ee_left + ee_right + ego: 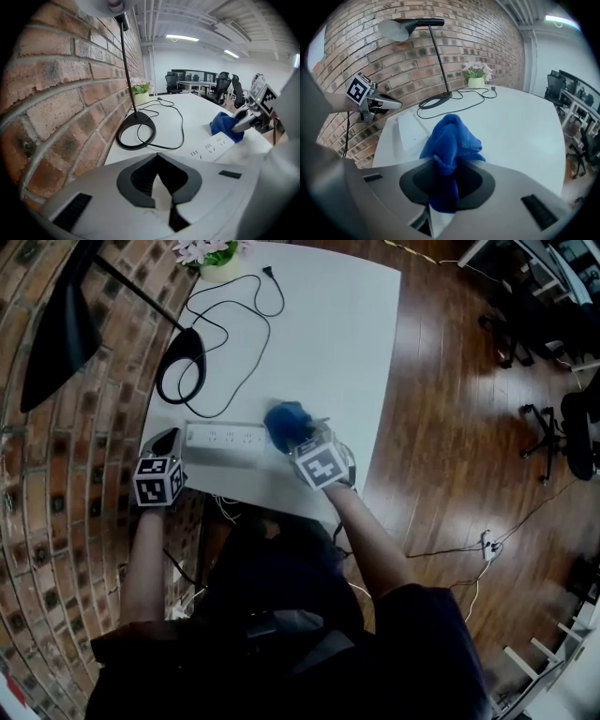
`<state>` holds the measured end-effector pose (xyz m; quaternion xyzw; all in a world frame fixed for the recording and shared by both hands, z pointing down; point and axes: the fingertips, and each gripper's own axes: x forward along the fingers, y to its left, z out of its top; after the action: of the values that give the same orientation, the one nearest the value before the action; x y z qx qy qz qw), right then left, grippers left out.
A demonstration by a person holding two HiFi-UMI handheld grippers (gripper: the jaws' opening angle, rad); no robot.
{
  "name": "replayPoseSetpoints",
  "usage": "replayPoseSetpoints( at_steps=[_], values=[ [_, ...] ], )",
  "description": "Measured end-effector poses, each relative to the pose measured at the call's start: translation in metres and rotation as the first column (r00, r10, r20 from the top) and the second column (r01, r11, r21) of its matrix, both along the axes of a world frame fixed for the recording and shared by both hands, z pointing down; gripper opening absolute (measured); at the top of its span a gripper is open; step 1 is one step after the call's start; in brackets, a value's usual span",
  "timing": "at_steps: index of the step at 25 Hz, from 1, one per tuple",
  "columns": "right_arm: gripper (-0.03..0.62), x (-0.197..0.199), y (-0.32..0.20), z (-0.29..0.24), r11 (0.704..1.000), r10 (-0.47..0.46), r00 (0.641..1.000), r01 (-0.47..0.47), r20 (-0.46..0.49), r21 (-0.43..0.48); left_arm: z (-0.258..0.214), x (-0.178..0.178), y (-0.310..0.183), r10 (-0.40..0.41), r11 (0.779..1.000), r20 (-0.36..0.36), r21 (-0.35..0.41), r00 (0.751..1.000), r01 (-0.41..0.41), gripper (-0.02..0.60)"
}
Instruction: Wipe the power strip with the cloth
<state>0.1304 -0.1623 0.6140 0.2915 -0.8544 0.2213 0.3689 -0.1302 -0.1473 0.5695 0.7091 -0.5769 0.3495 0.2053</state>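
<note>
I see a white rectangular table [356,343] bearing a long white plastic power strip [225,436], a black ring-shaped lamp base [183,367], a looping black cable [239,310] and a pale flower pot [217,261].

This is an open-plan office. A long white table [337,343] stands against a bare brick wall [70,79] with a black desk lamp [439,61] and a small potted plant [476,75]. Beyond it are black swivel chairs [220,89] round more desks [197,84], a polished wood floor [450,427], and strip lights [182,37] on the ceiling.

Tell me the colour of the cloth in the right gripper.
Blue; the cloth shows best in the right gripper view.
</note>
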Motion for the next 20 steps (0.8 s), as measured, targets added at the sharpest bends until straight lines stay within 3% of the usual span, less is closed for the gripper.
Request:
replayPoseSetpoints(
  at_steps=[7,11,15,20],
  values=[
    [0.074,0.021,0.015,-0.036,1.000,-0.025,0.996,0.026,-0.090,0.010,0.013,0.003,0.000,0.110,0.993,-0.024,-0.034,0.994,-0.111,0.002],
    [0.074,-0.001,0.019,-0.054,0.998,-0.045,0.989,0.052,-0.140,0.045,0.014,0.005,-0.007,0.177,0.984,-0.035,-0.020,0.984,-0.178,0.002],
    [0.075,-0.027,0.021,-0.050,0.998,-0.057,0.985,0.057,-0.161,-0.006,0.021,0.011,-0.004,0.228,0.973,-0.059,-0.027,0.972,-0.230,0.002],
    [0.075,-0.052,0.010,-0.042,0.998,-0.057,0.979,0.058,-0.194,0.001,0.018,0.025,0.001,0.287,0.957,-0.058,-0.031,0.956,-0.289,0.005]
  ],
)
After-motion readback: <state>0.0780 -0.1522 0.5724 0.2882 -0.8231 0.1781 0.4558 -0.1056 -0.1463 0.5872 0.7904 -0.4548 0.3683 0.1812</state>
